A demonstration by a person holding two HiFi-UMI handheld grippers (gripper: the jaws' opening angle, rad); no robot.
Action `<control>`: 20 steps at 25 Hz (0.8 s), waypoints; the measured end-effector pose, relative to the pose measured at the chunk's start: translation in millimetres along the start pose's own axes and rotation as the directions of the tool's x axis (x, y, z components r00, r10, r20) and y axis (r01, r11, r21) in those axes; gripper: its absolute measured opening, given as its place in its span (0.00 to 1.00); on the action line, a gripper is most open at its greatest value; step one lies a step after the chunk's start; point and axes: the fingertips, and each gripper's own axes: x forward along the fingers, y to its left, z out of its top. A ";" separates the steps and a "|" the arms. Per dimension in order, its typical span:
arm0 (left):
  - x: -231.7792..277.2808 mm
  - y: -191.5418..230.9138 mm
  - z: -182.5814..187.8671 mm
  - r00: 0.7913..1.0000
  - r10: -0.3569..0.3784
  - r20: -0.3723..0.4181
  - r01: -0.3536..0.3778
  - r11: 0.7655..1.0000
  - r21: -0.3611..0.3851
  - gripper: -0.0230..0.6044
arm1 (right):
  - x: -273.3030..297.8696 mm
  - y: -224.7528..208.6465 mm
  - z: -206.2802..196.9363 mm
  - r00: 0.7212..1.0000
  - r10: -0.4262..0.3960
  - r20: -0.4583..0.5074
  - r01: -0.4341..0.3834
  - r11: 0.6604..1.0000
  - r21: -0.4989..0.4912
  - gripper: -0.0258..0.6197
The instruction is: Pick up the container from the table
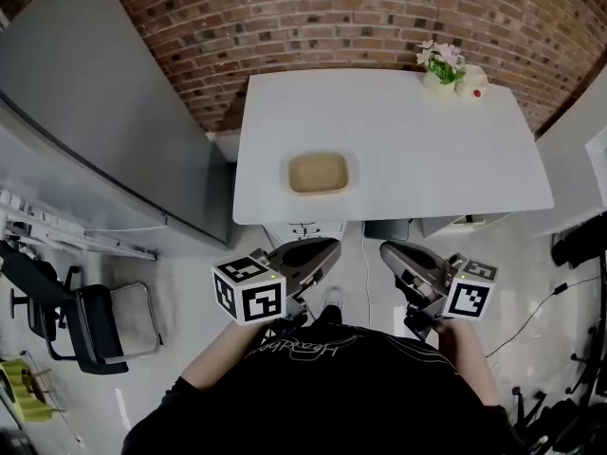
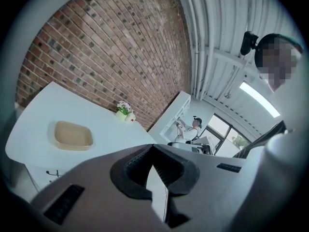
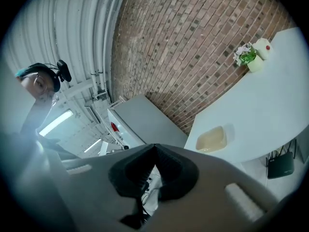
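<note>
My left tongs [image 1: 328,246] are pressed together with nothing between them. In the left gripper view the dark ribbed pads meet at the tip, and only floor shows in the slot below. My right tongs [image 1: 389,250] are pressed together and empty as well. Seen from my head, both sit close in front of my chest, over the floor and short of the table's near edge, well apart from each other.

The shallow tan plastic container with rounded corners [image 1: 319,172] lies flat on the white rectangular table [image 1: 427,150], near the front edge and left of the middle. Neither pair of tongs touches it. It looks empty in all three views.

At the far right corner of the table stands a small pale pot of pink and white flowers [image 1: 442,64], with a red brick wall [image 1: 332,17] behind it.

Only the head view shows the black office chair [image 1: 85,330] on the floor to my left. Only the left gripper view shows a person [image 2: 193,127] reaching up at white shelves [image 2: 171,120] far off by a window. The right gripper view shows most clearly the black box [image 3: 280,164] under the table.
</note>
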 end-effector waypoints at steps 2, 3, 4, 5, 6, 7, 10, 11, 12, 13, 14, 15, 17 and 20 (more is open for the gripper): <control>6.3 15.7 10.9 1.000 0.003 0.001 -0.003 1.000 -0.024 0.04 | 14.2 -12.2 9.7 1.000 0.004 -0.012 -0.004 1.000 0.012 0.05; 9.6 22.0 15.6 1.000 0.002 -0.001 -0.002 0.999 -0.033 0.04 | 20.5 -18.1 13.8 1.000 0.007 -0.018 -0.007 1.000 0.019 0.05; 13.2 27.8 19.6 1.000 0.003 -0.003 -0.003 0.999 -0.038 0.04 | 26.2 -24.1 17.8 1.000 0.009 -0.023 -0.009 1.000 0.027 0.05; 16.8 33.6 23.0 1.000 0.005 -0.007 -0.005 0.999 -0.040 0.04 | 31.1 -30.1 21.4 1.000 0.010 -0.026 -0.009 0.999 0.032 0.05; 20.3 39.7 25.6 1.000 0.008 -0.012 -0.009 0.999 -0.041 0.04 | 35.6 -36.1 24.7 0.999 0.011 -0.030 -0.010 0.999 0.036 0.05; 23.1 46.2 27.6 1.000 0.013 -0.017 -0.013 0.999 -0.044 0.04 | 40.1 -41.8 27.4 0.999 0.012 -0.034 -0.011 0.999 0.040 0.05; 27.9 68.3 32.8 0.999 0.031 -0.037 -0.033 0.998 -0.062 0.04 | 55.1 -56.8 33.3 0.999 0.016 -0.047 -0.014 0.999 0.052 0.05; 28.9 75.2 35.2 0.999 0.036 -0.041 -0.039 0.997 -0.071 0.04 | 59.5 -61.4 34.8 0.998 0.015 -0.053 -0.012 0.998 0.055 0.05; 30.2 81.3 37.9 0.998 0.040 -0.043 -0.044 0.996 -0.077 0.04 | 63.3 -66.5 36.2 0.998 0.012 -0.059 -0.008 0.998 0.057 0.05; 31.9 86.8 40.5 0.998 0.044 -0.045 -0.047 0.996 -0.080 0.04 | 66.6 -72.3 37.6 0.998 0.006 -0.065 -0.002 0.998 0.057 0.05; 34.2 91.9 42.7 0.998 0.048 -0.048 -0.051 0.996 -0.076 0.04 | 69.6 -78.7 38.9 0.998 -0.001 -0.069 0.005 0.998 0.057 0.05; 36.8 96.7 44.1 0.997 0.052 -0.053 -0.056 0.996 -0.067 0.04 | 72.3 -85.3 40.1 0.997 -0.007 -0.071 0.011 0.998 0.059 0.05; 42.1 105.6 45.4 0.996 0.062 -0.065 -0.065 0.997 -0.046 0.04 | 76.7 -97.3 42.8 0.998 -0.015 -0.068 0.020 0.997 0.068 0.05; 47.9 118.2 47.3 0.995 0.067 -0.079 -0.071 0.996 -0.048 0.04 | 83.1 -112.1 46.4 0.997 -0.028 -0.067 0.033 0.996 0.080 0.05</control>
